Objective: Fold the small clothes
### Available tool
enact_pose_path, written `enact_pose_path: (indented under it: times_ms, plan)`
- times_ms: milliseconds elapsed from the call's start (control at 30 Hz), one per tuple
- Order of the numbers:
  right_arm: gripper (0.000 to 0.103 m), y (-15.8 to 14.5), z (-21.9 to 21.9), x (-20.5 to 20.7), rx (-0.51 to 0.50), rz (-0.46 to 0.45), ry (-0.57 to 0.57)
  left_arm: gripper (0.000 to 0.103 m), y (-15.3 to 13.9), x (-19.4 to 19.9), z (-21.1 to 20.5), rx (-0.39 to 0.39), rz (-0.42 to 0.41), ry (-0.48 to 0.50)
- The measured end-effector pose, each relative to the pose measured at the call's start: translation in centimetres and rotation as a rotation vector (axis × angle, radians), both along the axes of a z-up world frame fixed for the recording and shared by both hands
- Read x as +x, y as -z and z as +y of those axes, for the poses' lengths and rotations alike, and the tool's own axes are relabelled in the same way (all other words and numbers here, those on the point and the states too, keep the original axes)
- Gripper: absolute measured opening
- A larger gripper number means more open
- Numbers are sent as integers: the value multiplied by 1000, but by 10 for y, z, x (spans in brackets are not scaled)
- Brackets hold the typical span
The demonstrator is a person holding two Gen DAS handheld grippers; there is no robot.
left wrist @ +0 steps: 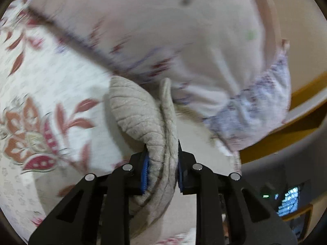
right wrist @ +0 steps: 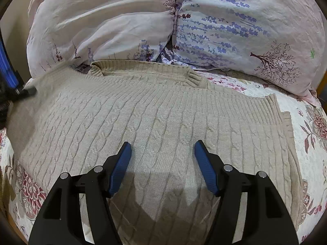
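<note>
We clamp our left gripper (left wrist: 161, 163) on the beige cable-knit sweater (right wrist: 155, 122) to fold it, while our right gripper (right wrist: 162, 153) hovers, fingers apart.

We see the sweater (right wrist: 163, 110): beige cable-knit, matt, ribbed hems, fuzzy where bunched. Pillows (right wrist: 106, 26): thin smooth cloth, wrinkled, slight sheen, floral print. Bedspread (left wrist: 40, 94): matt quilted-looking fabric w/ printed flowers. Right gripper (right wrist: 162, 153): matt black plastic, shiny metal pins, ribbed blue pads (right wrist: 120, 167), prob. rubber.
</note>
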State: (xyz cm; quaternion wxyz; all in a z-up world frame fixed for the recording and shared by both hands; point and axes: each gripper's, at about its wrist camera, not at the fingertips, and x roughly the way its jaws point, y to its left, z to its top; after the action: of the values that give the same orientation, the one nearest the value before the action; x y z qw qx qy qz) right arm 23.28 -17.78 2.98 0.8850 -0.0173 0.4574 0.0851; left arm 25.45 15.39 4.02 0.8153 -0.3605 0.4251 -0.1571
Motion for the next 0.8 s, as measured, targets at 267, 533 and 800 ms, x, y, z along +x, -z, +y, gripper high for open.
enact_pose_path:
  times_ms: [267, 533, 800]
  plan:
    - [67, 0, 5, 2, -52, -15, -14, 20, -44, 1, -48, -129, -149, 109]
    - [66, -28, -71, -10, 295, -64, 52, 20, -57, 9, -125, -197, -187, 237]
    - [66, -22, -169, -23, 640, -39, 199, 20, -23, 18, -221, -199, -127, 372]
